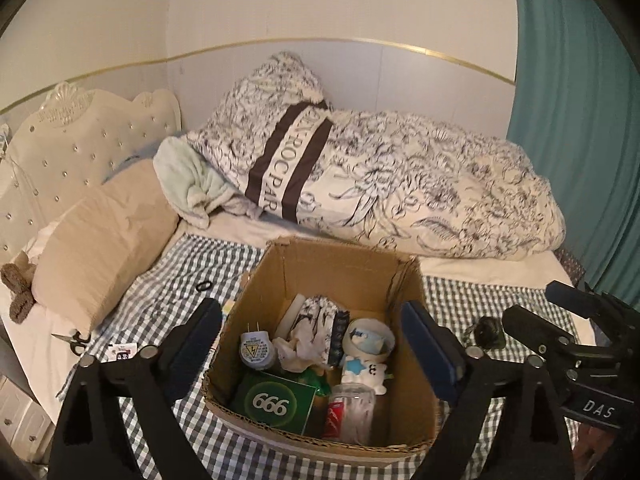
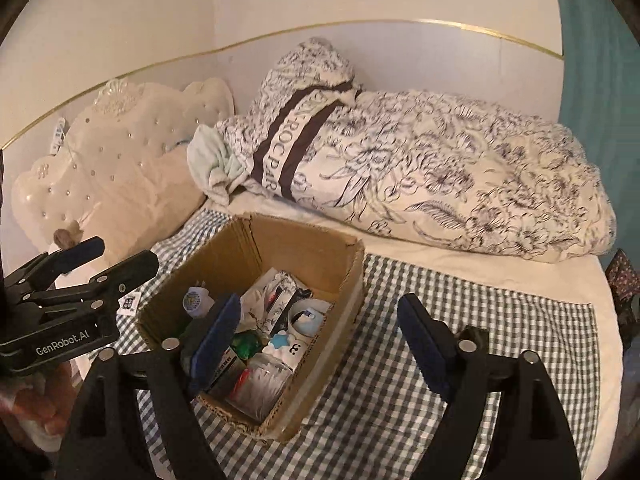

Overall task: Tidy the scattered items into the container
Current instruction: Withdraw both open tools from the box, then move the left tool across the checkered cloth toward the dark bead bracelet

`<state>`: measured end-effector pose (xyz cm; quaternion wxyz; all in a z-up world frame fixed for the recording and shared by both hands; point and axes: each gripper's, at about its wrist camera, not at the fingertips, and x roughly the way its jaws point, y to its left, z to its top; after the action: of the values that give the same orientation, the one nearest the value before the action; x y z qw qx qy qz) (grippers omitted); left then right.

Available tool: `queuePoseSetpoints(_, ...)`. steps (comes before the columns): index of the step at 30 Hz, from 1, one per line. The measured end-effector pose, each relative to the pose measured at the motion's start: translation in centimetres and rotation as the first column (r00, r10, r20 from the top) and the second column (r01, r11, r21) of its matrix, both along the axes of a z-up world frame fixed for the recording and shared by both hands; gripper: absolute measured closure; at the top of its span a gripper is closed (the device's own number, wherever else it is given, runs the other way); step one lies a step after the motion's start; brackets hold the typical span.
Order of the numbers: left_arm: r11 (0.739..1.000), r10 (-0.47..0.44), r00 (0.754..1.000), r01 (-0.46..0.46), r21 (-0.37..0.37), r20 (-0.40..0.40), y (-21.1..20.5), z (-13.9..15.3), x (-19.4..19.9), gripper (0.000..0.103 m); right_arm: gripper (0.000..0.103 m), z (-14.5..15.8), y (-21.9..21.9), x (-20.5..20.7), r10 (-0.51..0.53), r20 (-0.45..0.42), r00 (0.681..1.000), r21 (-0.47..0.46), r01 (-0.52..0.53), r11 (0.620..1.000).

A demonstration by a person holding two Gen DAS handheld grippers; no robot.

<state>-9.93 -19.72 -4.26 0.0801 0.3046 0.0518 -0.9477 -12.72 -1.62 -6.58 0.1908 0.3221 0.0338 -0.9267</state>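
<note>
An open cardboard box (image 1: 340,264) stands on the checked cloth; it also shows in the right wrist view (image 2: 248,248). Inside lie a green "999" packet (image 1: 276,402), a white plug (image 1: 256,350), a crumpled tissue (image 1: 298,346), a tape roll (image 1: 370,340), a white toy (image 1: 366,374) and a clear jar (image 1: 354,408). My left gripper (image 1: 316,344) is open and empty, its fingers on either side of the box. My right gripper (image 2: 320,344) is open and empty over the box's right wall. Scissors (image 1: 74,340), a black ring (image 1: 203,286), a small card (image 1: 122,352) and a dark object (image 1: 490,332) lie on the cloth.
A floral duvet (image 1: 400,184) is heaped behind the box. A beige pillow (image 1: 96,256) and a tufted headboard (image 1: 68,152) are at the left. A teal curtain (image 1: 580,120) hangs at the right. The other gripper shows at the right edge (image 1: 568,344) and at the left edge (image 2: 68,292).
</note>
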Motion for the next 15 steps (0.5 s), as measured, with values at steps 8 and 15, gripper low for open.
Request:
queuePoseSetpoints(8, 1.0, 0.001, 0.998, -0.002, -0.02, -0.066, 2.3, 3.1, 3.3, 0.0, 0.0, 3.3, 3.0, 3.7, -0.064, -0.087, 0.994, -0.021, 0.062, 0.998)
queuePoseSetpoints(15, 0.999, -0.016, 0.994, 0.013, -0.03, -0.112, 4.9, 4.8, 5.5, 0.0, 0.0, 4.6, 5.9, 6.1, -0.127, -0.113, 0.985, 0.016, 0.13, 0.991)
